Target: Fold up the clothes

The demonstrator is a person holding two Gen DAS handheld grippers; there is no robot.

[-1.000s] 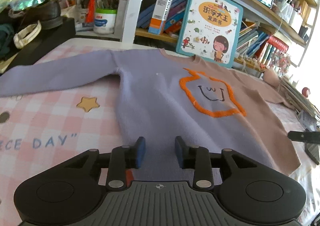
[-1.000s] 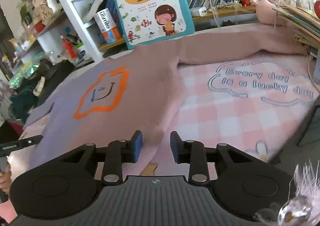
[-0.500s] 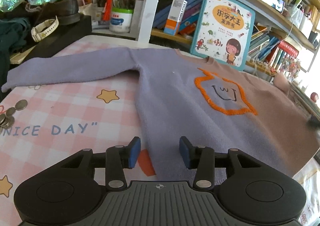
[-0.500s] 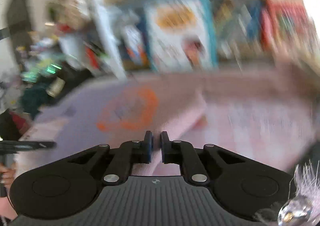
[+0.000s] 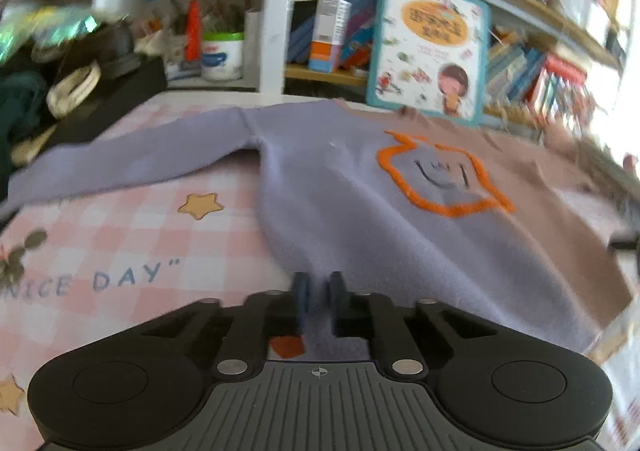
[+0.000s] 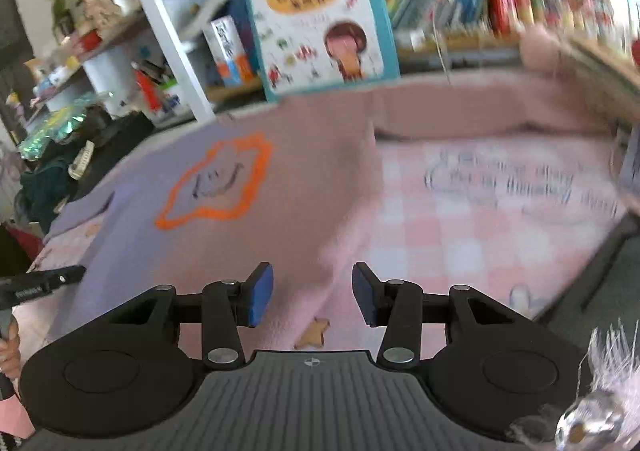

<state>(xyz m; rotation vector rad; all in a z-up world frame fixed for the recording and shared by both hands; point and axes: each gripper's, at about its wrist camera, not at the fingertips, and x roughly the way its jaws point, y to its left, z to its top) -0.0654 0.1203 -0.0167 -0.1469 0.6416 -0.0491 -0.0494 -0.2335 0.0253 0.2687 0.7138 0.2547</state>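
— What couldn't you make out?

— Both views were motion-blurred. Your left gripper had its jaws nearly together on the sweater hem; whether it truly gripped, I couldn't tell. Your right gripper stood wide apart over the hem.

— And the sweater?

— It lay flat ahead of both tools on the checked cloth, lilac fading to pink, with an orange outlined face.

A pink checked tablecloth carries the spread sweater and what look like coins
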